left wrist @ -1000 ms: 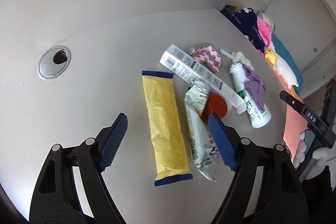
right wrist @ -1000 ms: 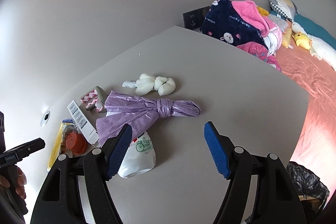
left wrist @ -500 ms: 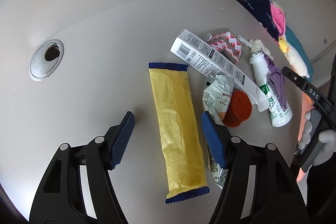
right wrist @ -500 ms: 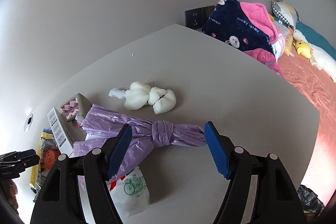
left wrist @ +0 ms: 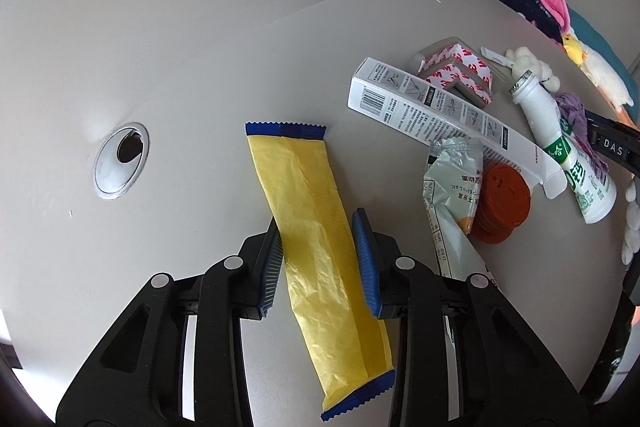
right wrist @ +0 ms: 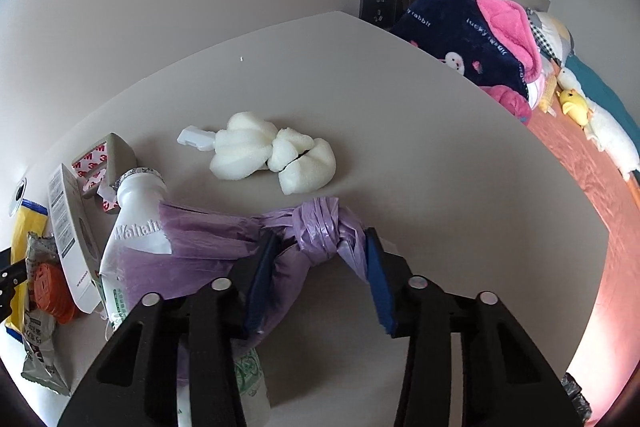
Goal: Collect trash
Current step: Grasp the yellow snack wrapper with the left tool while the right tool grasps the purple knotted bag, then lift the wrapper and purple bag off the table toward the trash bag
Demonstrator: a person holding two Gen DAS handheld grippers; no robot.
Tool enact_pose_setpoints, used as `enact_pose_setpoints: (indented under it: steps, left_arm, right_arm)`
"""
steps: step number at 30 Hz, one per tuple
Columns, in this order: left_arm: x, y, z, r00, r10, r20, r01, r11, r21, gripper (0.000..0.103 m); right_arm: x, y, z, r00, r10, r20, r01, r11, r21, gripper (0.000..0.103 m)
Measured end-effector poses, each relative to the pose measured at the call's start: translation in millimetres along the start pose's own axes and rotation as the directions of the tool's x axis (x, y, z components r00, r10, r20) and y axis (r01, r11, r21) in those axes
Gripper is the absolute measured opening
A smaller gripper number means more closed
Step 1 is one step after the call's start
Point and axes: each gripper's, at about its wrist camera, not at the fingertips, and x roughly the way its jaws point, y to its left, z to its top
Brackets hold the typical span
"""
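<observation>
A long yellow wrapper [left wrist: 316,243] with blue ends lies flat on the white table [left wrist: 180,87]. My left gripper [left wrist: 318,239] straddles its middle, jaws narrowed to the wrapper's edges, pads at or near both edges. A knotted purple plastic bag [right wrist: 316,231] lies over a white bottle [right wrist: 136,219]. My right gripper [right wrist: 318,247] is open around the knot, pads close on either side without clearly pinching it. The bottle [left wrist: 560,151] and purple bag [left wrist: 576,119] also show in the left wrist view.
A white carton [left wrist: 440,115], red-and-white tape pack [left wrist: 456,71], silver pouch [left wrist: 448,195], orange lids [left wrist: 504,203] and white foam pieces [right wrist: 272,155] lie between the grippers. A cable hole [left wrist: 120,157] is at left. Bedding [right wrist: 480,35] lies beyond the table's right edge.
My left gripper moved onto the yellow wrapper and its jaws narrowed around it. My right gripper moved down and forward until its jaws enclosed the purple bag's knot.
</observation>
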Motion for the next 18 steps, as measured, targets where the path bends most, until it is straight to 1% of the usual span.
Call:
enact_pose_setpoints:
  steps: [2, 3, 6, 7, 11, 14, 18]
  left_arm:
    - [-1.3, 2.3, -1.2, 1.0, -0.009, 0.014, 0.009, 1.0, -0.013, 0.03]
    - [-1.9, 4.7, -1.4, 1.0, -0.012, 0.02, 0.012, 1.0, -0.022, 0.026]
    - [-4.0, 10.6, -2.1, 0.999, -0.046, 0.029, 0.048, 0.998, -0.048, 0.02]
    - [-5.1, 13.4, -2.3, 0.997, -0.063, 0.035, 0.066, 0.996, -0.065, 0.017]
    - [-11.0, 13.9, -2.1, 0.993, -0.091, 0.072, 0.098, 0.991, -0.093, 0.013]
    - [-20.0, 17.9, -5.0, 0.989, -0.117, 0.09, 0.126, 0.987, -0.096, 0.012]
    - [-38.3, 15.9, -3.2, 0.983, -0.132, 0.126, 0.143, 0.986, -0.082, 0.012]
  right_arm:
    - [-2.2, -2.4, 0.8, 1.0, 0.015, -0.004, -0.015, 1.0, 0.014, 0.025]
    - [-2.8, -4.0, 1.2, 1.0, 0.021, -0.007, -0.021, 1.0, 0.022, 0.024]
    - [-6.9, -5.3, 3.0, 1.0, 0.03, -0.009, -0.03, 0.999, 0.031, 0.02]
    - [-8.8, -5.3, 3.8, 0.999, 0.032, -0.006, -0.032, 0.999, 0.032, 0.02]
    - [-22.4, -5.3, 7.1, 0.999, 0.035, 0.024, -0.036, 0.999, 0.041, 0.02]
    - [-36.3, -5.2, 8.6, 0.998, 0.035, 0.051, -0.038, 0.999, 0.04, 0.02]
    - [-59.4, -5.4, 8.7, 0.995, 0.041, 0.087, -0.044, 0.998, 0.04, 0.02]
